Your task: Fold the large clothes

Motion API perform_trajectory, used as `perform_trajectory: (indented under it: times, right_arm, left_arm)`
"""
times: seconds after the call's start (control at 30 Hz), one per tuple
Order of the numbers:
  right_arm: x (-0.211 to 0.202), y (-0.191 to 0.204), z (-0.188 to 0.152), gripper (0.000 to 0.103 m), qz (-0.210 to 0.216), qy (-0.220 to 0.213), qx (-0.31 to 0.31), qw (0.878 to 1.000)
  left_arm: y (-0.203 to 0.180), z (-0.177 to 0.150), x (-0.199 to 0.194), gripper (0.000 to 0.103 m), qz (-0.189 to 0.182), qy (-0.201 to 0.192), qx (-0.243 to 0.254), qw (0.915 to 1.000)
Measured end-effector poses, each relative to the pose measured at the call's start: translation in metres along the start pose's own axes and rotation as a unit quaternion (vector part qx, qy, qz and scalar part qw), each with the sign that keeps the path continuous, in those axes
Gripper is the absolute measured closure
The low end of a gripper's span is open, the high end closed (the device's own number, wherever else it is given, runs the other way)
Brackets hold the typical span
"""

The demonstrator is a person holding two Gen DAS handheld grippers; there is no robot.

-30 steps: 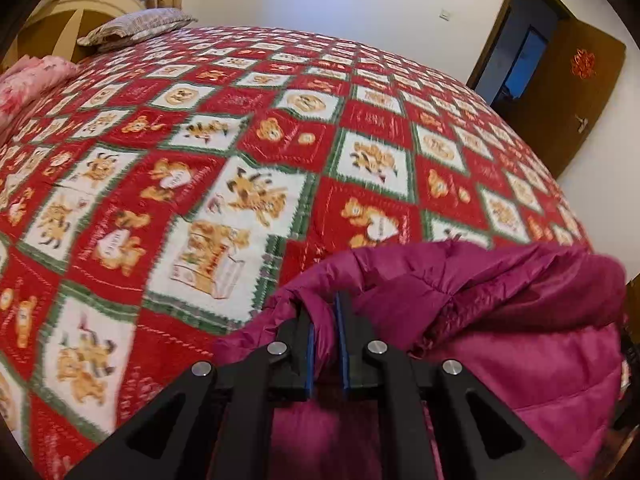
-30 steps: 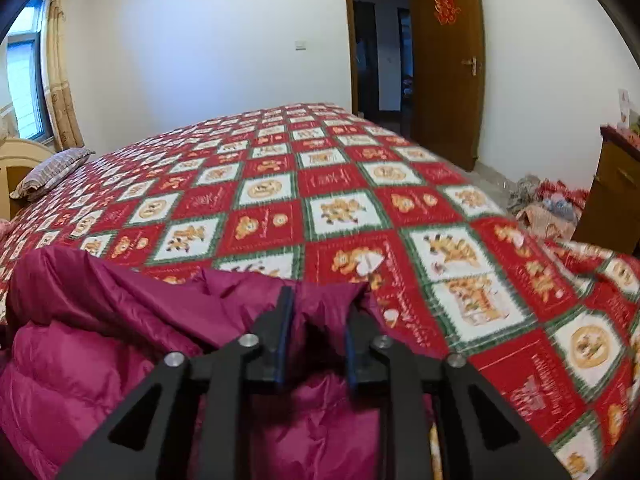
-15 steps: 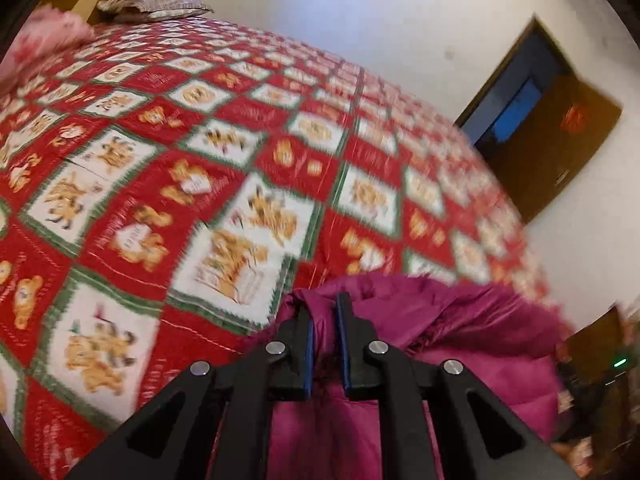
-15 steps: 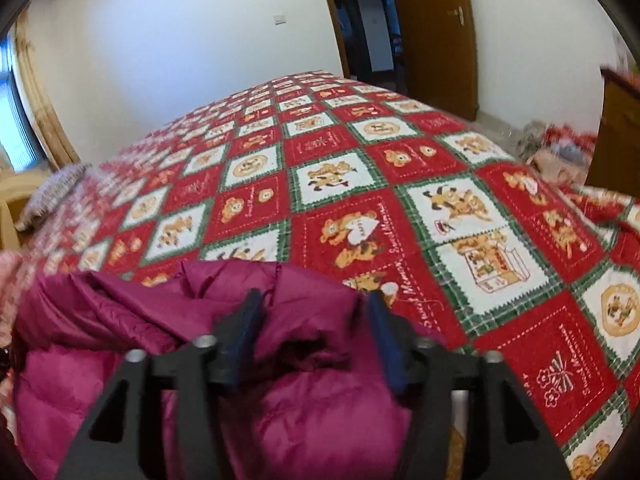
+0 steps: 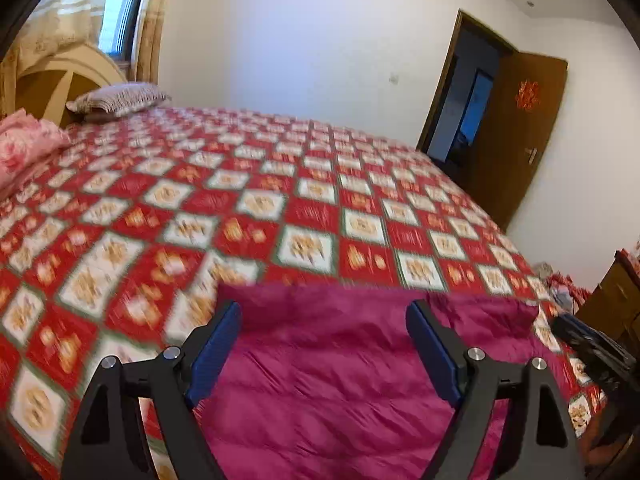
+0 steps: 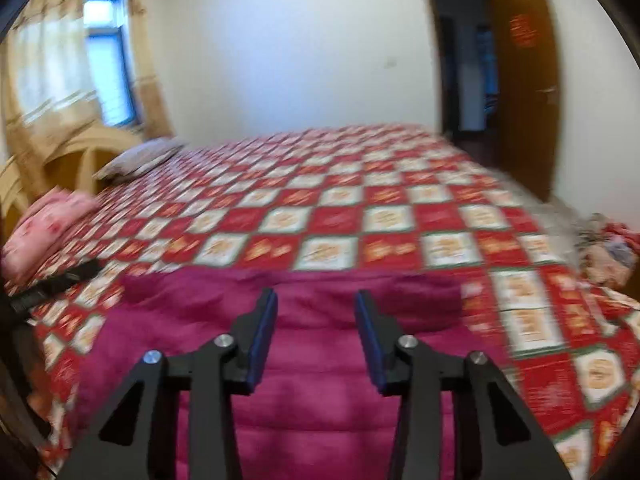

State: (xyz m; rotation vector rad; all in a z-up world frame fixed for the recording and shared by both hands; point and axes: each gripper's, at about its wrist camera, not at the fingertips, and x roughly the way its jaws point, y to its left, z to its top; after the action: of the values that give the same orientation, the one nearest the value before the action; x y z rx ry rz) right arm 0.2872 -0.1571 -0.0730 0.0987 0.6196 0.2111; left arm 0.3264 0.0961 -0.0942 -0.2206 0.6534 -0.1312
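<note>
A wide bed (image 5: 320, 200) fills both views, spread with a red, white and green patchwork quilt (image 6: 360, 220). On its near edge lies the magenta puffer coat (image 5: 328, 380), spread flat across the quilt with its far edge rolled into a low ridge; it is free of both grippers.

At the head of the bed stand a cream headboard (image 5: 52, 84), a grey checked pillow (image 5: 120, 98) and a pink floral pillow (image 5: 24, 144). A brown door (image 5: 516, 136) stands open at the far wall.

Only the right wrist view shows the curtained window (image 6: 100, 64) in full and a heap of clothes (image 6: 608, 248) on the floor beyond the bed. Only the left wrist view shows a wooden cabinet (image 5: 616, 300) at the right edge.

The left gripper (image 5: 324, 320) hangs above the coat, its jaws having just been opening; they stand wide apart, nothing pressed between the blue pads. The right gripper (image 6: 316, 312) also hangs over the coat; its jaws have just been closing, yet a clear gap remains and they hold nothing. Each view catches the other gripper as a dark shape at its edge.
</note>
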Motion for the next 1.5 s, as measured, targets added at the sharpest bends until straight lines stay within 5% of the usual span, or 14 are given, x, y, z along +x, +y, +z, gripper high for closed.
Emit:
perform_trajectory:
  times: [0.17, 0.37, 0.87, 0.97, 1.1, 1.23, 1.5]
  right_arm:
    - [0.072, 0.028, -0.006, 0.071, -0.01, 0.057, -0.045, 0.997]
    - [0.114, -0.02, -0.031, 0.072, -0.057, 0.091, -0.002, 0.994]
    - [0.105, -0.046, -0.027, 0.078, -0.041, 0.085, 0.06, 0.994]
    - [0.071, -0.074, -0.023, 0.078, -0.079, 0.055, 0.079, 0.992]
    - [0.058, -0.115, -0.033, 0.078, -0.16, 0.067, 0.068, 0.982]
    - [0.066, -0.149, -0.052, 0.078, -0.131, 0.073, 0.116, 0.982]
    - [0.073, -0.151, -0.054, 0.078, -0.135, 0.067, 0.117, 0.982]
  left_arm:
    - [-0.022, -0.032, 0.029, 0.018, 0.002, 0.046, 0.013, 0.9989]
    - [-0.034, -0.024, 0.067, 0.018, 0.043, 0.051, 0.045, 0.9967]
    - [-0.022, -0.036, 0.123, 0.009, 0.073, 0.098, 0.025, 0.9922]
    - [-0.024, -0.037, 0.123, 0.009, 0.078, 0.097, 0.028, 0.9918]
    - [-0.024, -0.037, 0.123, 0.009, 0.078, 0.096, 0.029, 0.9918]
    - [-0.026, -0.037, 0.121, 0.009, 0.081, 0.095, 0.035, 0.9916]
    - [-0.027, -0.037, 0.122, 0.009, 0.088, 0.095, 0.037, 0.9909]
